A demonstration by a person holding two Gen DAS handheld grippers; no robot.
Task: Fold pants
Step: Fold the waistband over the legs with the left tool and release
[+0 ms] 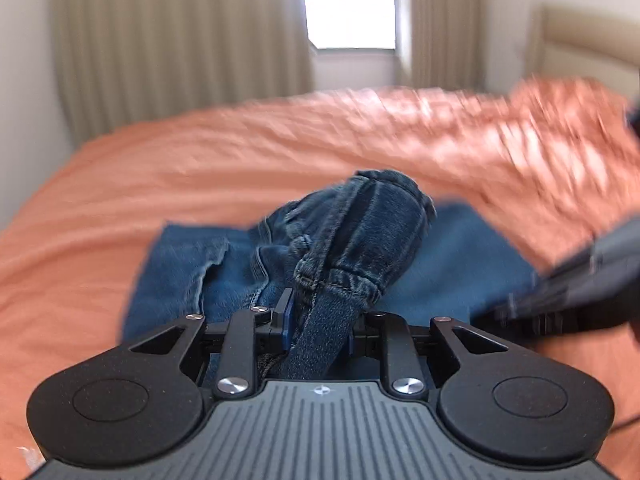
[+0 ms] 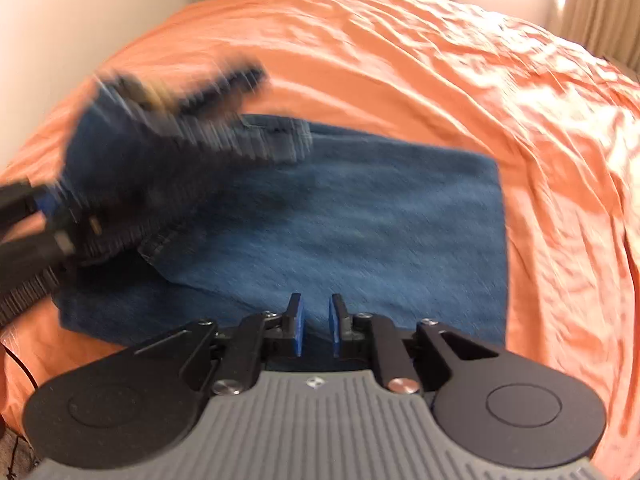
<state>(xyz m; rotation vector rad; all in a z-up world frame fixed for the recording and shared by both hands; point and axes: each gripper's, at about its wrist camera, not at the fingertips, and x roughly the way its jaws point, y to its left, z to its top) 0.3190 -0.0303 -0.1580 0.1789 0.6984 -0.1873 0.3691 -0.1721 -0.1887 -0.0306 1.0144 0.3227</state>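
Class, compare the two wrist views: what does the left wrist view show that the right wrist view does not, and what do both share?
Only the left wrist view: the left tongs shut on a bunched part of the jeans, seen close up, and a headboard at the right edge.

Only the right wrist view: the right tongs, slightly parted and holding nothing, above the flat denim.

Both: the orange bedsheet, the jeans spread on it, beige curtains, a bright window, and the other gripper, blurred.
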